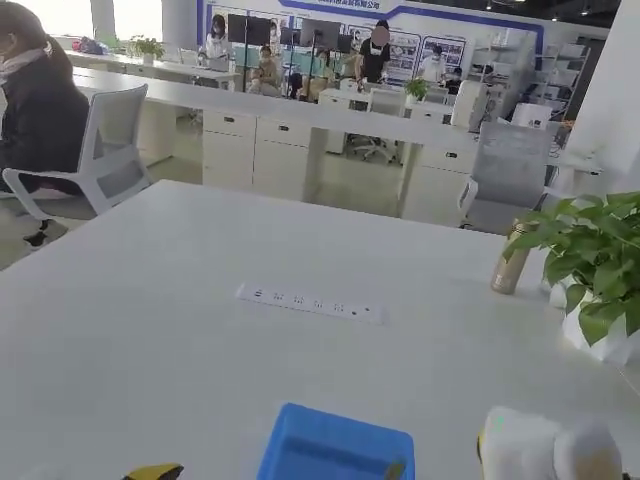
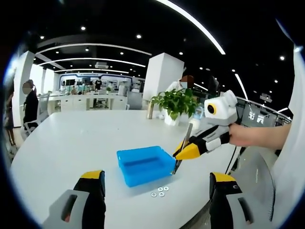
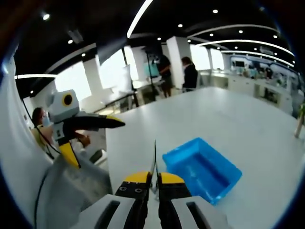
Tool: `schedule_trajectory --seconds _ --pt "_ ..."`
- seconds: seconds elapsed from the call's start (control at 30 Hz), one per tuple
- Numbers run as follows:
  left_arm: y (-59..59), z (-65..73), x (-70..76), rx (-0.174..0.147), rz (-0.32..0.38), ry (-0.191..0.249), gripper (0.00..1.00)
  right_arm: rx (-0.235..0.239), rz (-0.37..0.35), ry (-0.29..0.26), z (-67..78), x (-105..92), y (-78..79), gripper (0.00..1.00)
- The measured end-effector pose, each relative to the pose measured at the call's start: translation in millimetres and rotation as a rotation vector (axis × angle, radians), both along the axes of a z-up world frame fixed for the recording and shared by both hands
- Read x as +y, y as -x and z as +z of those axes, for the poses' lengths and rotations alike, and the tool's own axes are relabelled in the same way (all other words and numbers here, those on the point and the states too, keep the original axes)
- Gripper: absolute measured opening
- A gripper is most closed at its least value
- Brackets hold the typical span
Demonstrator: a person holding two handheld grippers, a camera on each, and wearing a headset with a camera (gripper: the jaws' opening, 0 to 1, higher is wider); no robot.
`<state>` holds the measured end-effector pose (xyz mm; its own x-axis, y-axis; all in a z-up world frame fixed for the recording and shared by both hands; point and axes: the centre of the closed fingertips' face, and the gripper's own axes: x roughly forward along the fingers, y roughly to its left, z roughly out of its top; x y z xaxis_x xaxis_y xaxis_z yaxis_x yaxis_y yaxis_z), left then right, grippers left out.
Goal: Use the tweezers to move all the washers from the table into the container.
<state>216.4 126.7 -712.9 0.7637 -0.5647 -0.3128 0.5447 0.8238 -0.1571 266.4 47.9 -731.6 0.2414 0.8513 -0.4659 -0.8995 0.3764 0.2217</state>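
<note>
A blue container [image 1: 335,445] sits on the white table [image 1: 200,350] near its front edge. In the left gripper view a small cluster of washers [image 2: 160,192] lies on the table just in front of the container [image 2: 143,164]. My left gripper [image 2: 157,183] is open, its jaws spread wide on either side of the washers. My right gripper [image 3: 155,179] is shut on the tweezers [image 3: 155,160], which point forward beside the container [image 3: 202,169]. From the left gripper view the tweezers [image 2: 183,145] slant down to the container's right corner.
A white power strip [image 1: 310,302] lies across the middle of the table. A potted plant [image 1: 590,260] and a bronze bottle [image 1: 510,262] stand at the right edge. Office chairs [image 1: 100,150] and a seated person are beyond the far side.
</note>
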Motion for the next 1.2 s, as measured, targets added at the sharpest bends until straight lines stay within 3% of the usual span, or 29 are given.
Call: schedule_trajectory --seconds 0.17,0.43,0.5,0.6,0.7,0.87,1.03,1.2 --pt "4.7 -1.5 0.1 0.010 -0.004 0.008 0.90 0.046 -0.043 -0.067 11.6 -4.6 -18.4 0.02" --pt "8.2 -3.0 4.5 0.017 0.004 0.008 0.88 0.102 -0.100 -0.065 7.5 -10.4 -44.8 0.02" --pt "9.0 -4.6 6.6 0.021 0.007 -0.002 0.87 0.099 -0.119 -0.041 0.9 -12.6 -52.9 0.03" --pt "9.5 -7.3 8.2 0.030 0.010 -0.002 0.88 0.087 -0.157 0.039 -20.7 -21.8 -70.6 0.03" --pt "10.2 -7.4 8.4 0.030 0.011 -0.002 0.88 0.086 -0.205 0.076 -35.3 -27.6 -85.9 0.03" --pt "11.5 -9.2 9.5 0.036 0.014 -0.001 0.87 0.081 -0.224 0.110 -53.2 -28.4 -101.8 0.03" --pt "12.5 -10.3 11.5 0.041 0.019 -0.002 0.87 0.034 -0.207 0.185 -71.1 -31.5 -107.9 0.03" --pt "13.3 -10.6 13.6 0.043 0.030 0.000 0.86 0.046 -0.203 0.196 -81.0 -30.7 -105.9 0.03"
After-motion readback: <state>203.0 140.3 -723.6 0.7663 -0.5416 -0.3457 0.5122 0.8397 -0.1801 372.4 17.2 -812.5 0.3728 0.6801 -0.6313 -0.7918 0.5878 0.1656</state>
